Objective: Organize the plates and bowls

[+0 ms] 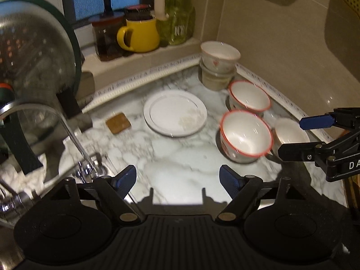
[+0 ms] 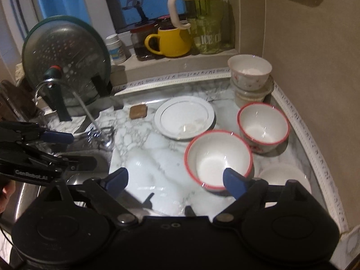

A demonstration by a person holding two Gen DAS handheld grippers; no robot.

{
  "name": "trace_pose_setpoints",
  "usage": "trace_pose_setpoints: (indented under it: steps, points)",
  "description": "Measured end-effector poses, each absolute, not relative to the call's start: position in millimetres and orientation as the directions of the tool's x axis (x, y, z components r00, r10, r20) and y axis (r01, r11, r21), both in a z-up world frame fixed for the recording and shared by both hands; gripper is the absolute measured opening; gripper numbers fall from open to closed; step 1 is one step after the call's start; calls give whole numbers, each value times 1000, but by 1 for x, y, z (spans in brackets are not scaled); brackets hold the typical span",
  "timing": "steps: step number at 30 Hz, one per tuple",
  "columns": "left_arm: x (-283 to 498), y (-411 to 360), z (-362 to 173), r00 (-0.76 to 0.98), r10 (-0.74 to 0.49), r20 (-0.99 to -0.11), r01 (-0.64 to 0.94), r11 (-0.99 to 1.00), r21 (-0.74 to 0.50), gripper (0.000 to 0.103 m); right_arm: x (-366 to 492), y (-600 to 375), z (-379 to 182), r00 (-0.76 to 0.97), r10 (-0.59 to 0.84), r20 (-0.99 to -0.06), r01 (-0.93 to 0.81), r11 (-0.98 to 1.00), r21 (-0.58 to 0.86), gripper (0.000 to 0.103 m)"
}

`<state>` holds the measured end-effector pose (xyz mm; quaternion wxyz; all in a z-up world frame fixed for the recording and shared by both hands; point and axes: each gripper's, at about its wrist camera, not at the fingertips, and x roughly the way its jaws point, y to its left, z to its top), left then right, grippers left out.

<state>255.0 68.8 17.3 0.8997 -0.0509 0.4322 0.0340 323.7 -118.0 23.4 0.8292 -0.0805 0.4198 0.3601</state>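
Over the marble counter (image 1: pixel 180 157) my left claw (image 1: pixel 177 181) and right claw (image 2: pixel 175 180) gape empty; near bowl (image 2: pixel 219 158) stands right of the plate (image 2: pixel 184 117), perhaps touching.

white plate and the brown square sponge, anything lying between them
Nothing: in both wrist views only bare marble countertop separates the white plate from the brown square sponge.

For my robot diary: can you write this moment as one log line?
left gripper: open, empty | right gripper: open, empty | white plate: on counter | red-rimmed bowls: on counter
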Motion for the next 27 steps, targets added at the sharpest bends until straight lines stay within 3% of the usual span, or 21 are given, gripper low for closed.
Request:
trace_pose_setpoints:
  steps: [16, 27]
  points:
    - [365, 115, -7, 594, 55, -803, -168, 984, -58, 82, 439, -64, -7, 368, 467, -804, -536, 813, 227, 95]
    - [422, 127, -56, 518, 63, -853, -240, 968, -75, 82, 492, -36, -48, 292, 447, -846, -468, 838, 281, 85]
